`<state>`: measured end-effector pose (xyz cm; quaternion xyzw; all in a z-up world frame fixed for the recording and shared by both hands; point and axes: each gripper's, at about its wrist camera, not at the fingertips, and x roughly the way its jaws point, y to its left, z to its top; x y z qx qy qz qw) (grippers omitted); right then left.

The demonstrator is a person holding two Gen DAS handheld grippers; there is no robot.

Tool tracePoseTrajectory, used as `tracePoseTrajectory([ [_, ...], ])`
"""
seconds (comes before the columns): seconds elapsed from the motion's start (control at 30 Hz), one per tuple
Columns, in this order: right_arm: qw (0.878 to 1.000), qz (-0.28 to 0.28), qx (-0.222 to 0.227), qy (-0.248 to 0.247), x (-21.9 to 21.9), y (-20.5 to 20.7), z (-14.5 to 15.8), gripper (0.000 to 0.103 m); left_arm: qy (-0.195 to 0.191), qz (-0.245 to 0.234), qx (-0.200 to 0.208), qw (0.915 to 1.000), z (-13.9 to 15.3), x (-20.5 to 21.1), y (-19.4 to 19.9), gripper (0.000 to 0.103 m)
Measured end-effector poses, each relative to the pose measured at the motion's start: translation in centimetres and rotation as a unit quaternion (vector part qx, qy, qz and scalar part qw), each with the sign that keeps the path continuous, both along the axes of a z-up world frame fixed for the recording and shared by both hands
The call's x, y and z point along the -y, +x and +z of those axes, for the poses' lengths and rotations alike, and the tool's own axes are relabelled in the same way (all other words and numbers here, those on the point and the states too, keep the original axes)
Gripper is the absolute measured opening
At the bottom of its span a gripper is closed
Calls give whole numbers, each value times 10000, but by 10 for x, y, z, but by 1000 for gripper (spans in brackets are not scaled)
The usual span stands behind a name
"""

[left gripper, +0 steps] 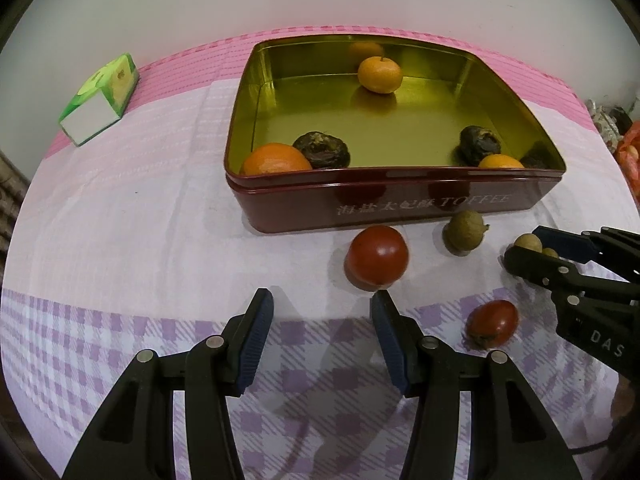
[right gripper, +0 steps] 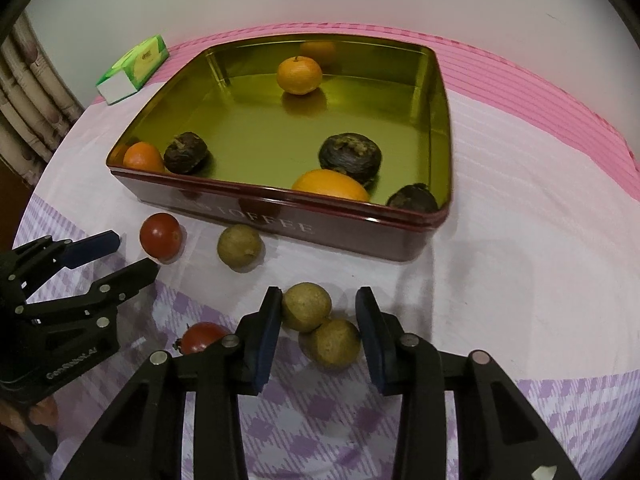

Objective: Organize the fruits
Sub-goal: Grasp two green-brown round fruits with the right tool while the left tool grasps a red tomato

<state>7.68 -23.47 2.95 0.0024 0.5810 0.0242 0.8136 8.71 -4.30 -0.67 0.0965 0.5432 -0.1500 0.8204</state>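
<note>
A dark red toffee tin [left gripper: 400, 204] [right gripper: 280, 224] with a gold inside holds oranges [left gripper: 379, 74] [right gripper: 299, 76] and dark brown fruits [left gripper: 322, 150] [right gripper: 350, 156]. In front of it on the cloth lie a big tomato [left gripper: 377, 255] [right gripper: 161, 236], a small tomato [left gripper: 493, 322] [right gripper: 200, 337] and a lone longan [left gripper: 464, 232] [right gripper: 239, 246]. My left gripper [left gripper: 322, 298] [right gripper: 132, 254] stands open and empty just short of the big tomato. My right gripper [right gripper: 319, 296] [left gripper: 525, 245] is closed around two touching longans: its left pad touches the farther one [right gripper: 307, 306], its right pad the nearer one [right gripper: 334, 342].
A green tissue box [left gripper: 100, 98] [right gripper: 134, 68] lies at the far left of the pink and lilac checked tablecloth. A curtain [right gripper: 24, 92] hangs at the left, red clutter [left gripper: 628, 148] sits past the table's right edge. A person's fingers [right gripper: 24, 416] hold the left gripper.
</note>
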Motion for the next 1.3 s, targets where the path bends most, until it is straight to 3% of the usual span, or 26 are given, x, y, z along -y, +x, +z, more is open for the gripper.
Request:
tracePoseTrajectory([
  [0.5, 9996, -288, 45, -13, 12, -4, 0, 36, -182, -30, 2, 9998, 3, 15, 4, 53],
  [1.3, 9995, -225, 103, -218, 5, -7, -1, 38, -131, -23, 154, 9998, -7, 20, 13, 52],
])
